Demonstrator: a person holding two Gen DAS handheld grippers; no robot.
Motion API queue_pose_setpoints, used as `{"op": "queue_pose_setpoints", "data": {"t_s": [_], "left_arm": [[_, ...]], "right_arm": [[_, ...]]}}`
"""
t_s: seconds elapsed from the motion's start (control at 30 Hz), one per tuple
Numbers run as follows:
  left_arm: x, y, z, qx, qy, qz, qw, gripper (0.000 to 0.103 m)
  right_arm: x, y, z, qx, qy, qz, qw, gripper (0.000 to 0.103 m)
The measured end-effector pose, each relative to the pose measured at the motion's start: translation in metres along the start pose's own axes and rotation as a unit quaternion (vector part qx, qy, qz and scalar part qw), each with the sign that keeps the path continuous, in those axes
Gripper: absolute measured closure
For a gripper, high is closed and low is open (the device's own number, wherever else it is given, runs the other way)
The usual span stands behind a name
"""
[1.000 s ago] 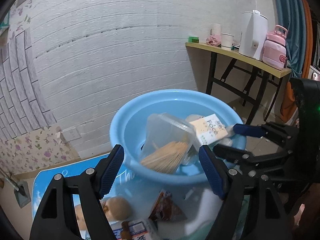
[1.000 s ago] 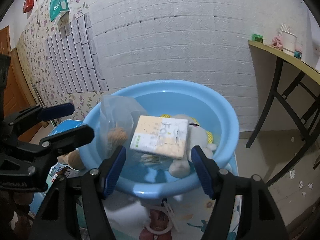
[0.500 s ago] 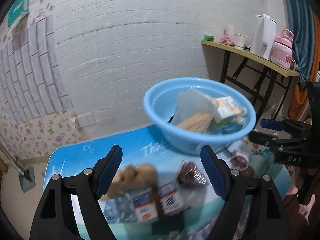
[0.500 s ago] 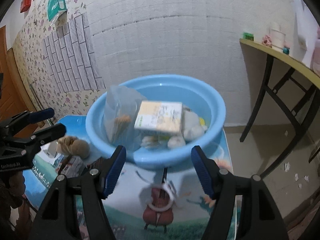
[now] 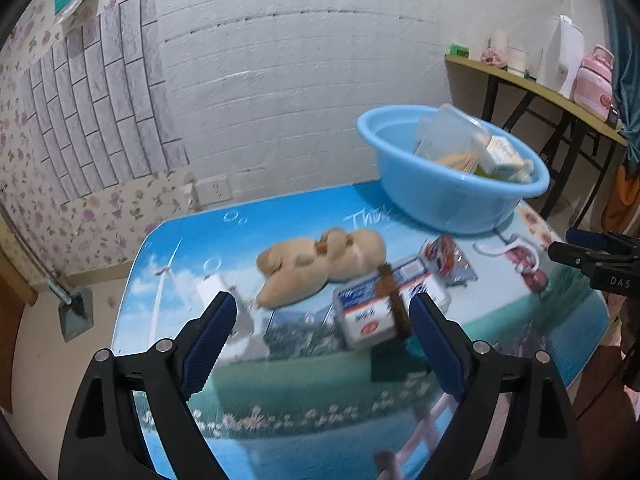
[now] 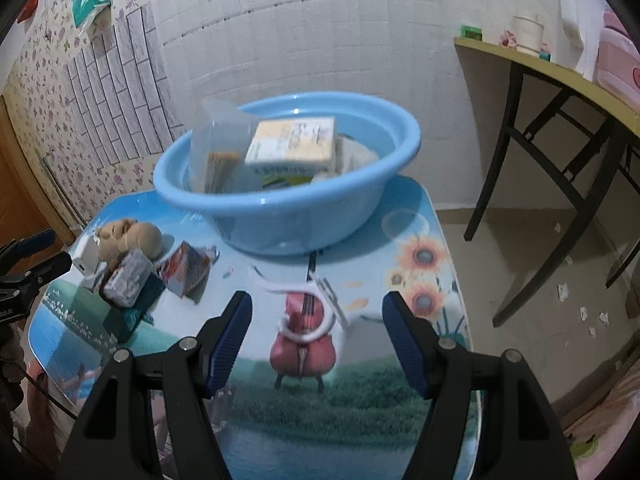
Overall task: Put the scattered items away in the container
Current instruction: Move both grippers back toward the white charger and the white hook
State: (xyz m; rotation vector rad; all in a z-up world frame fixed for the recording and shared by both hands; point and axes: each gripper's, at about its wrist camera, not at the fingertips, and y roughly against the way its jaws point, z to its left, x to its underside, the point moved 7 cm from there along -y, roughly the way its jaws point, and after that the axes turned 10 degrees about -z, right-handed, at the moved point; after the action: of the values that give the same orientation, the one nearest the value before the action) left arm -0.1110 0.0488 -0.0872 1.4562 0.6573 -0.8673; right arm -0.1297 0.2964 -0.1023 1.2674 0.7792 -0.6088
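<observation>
The blue basin (image 5: 432, 200) (image 6: 280, 216) stands at the table's far end. It holds a clear tub of wooden sticks (image 5: 448, 140) (image 6: 216, 152), a yellow-white box (image 6: 296, 144) and a pale soft toy. On the table lie a tan plush toy (image 5: 320, 264) (image 6: 128, 236), a tissue pack (image 5: 380, 308) (image 6: 126, 276) on a dark green box (image 6: 136, 312), a red snack packet (image 5: 448, 260) (image 6: 188, 268) and a white plastic clip (image 6: 312, 312). My left gripper (image 5: 324, 340) hangs above the plush and the tissue pack, its jaws opening with nothing between them. My right gripper (image 6: 318, 342) is open above the clip.
A small white box (image 5: 216, 288) (image 6: 86, 256) lies left of the plush. A side table (image 5: 540, 88) with a kettle, cups and a pink bottle stands to the right. The picture-printed table (image 5: 280, 400) ends near both grippers. A white brick wall is behind.
Both grippers have drawn back from the basin and sunk. The left one swung left over the plush and tissue pack and widened its jaws; the right one now faces the white clip.
</observation>
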Motion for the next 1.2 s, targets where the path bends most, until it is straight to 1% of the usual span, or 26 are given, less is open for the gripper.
{"op": "queue_pose_setpoints", "data": {"t_s": [0.13,0.23,0.33,0.4,0.53,0.67,0.73,0.77,0.8,0.93,1.1,1.2], "left_arm": [[0.010,-0.001,0.004,-0.011,-0.008,0.011,0.9998,0.013],[0.020,-0.004,0.013,-0.018,0.000,0.027,0.9995,0.013],[0.027,-0.005,0.020,-0.023,0.011,0.034,0.9991,0.013],[0.031,-0.007,0.024,-0.027,0.014,0.038,0.9988,0.013],[0.040,-0.010,0.034,-0.034,0.020,0.050,0.9980,0.013],[0.043,-0.012,0.043,-0.043,0.020,0.054,0.9974,0.013],[0.044,-0.013,0.048,-0.046,0.021,0.055,0.9972,0.013],[0.044,-0.014,0.051,-0.048,0.022,0.055,0.9971,0.013],[0.044,-0.015,0.053,-0.049,0.023,0.056,0.9970,0.013],[0.047,-0.020,0.064,-0.052,0.031,0.061,0.9963,0.013],[0.045,-0.024,0.074,-0.057,0.032,0.061,0.9960,0.013],[0.039,-0.029,0.079,-0.055,0.041,0.057,0.9960,0.013]], "right_arm": [[0.009,-0.002,0.006,0.000,0.007,0.013,1.000,0.035],[0.012,-0.005,0.009,0.002,0.010,0.021,1.000,0.035],[0.015,-0.008,0.011,0.007,0.008,0.027,1.000,0.035],[0.016,-0.010,0.012,0.009,0.008,0.030,0.999,0.030],[0.018,-0.015,0.014,0.017,0.013,0.037,0.999,0.027],[0.017,-0.019,0.012,0.027,0.005,0.039,0.999,0.025],[0.015,-0.021,0.007,0.040,-0.005,0.036,0.999,0.021],[0.014,-0.022,0.005,0.042,-0.010,0.035,0.998,0.016],[0.013,-0.023,0.002,0.044,-0.019,0.034,0.998,0.016],[0.011,-0.028,-0.002,0.049,-0.028,0.038,0.998,0.016],[0.011,-0.035,0.004,0.051,-0.009,0.044,0.998,0.016],[0.011,-0.039,0.008,0.052,0.004,0.048,0.997,0.016]]}}
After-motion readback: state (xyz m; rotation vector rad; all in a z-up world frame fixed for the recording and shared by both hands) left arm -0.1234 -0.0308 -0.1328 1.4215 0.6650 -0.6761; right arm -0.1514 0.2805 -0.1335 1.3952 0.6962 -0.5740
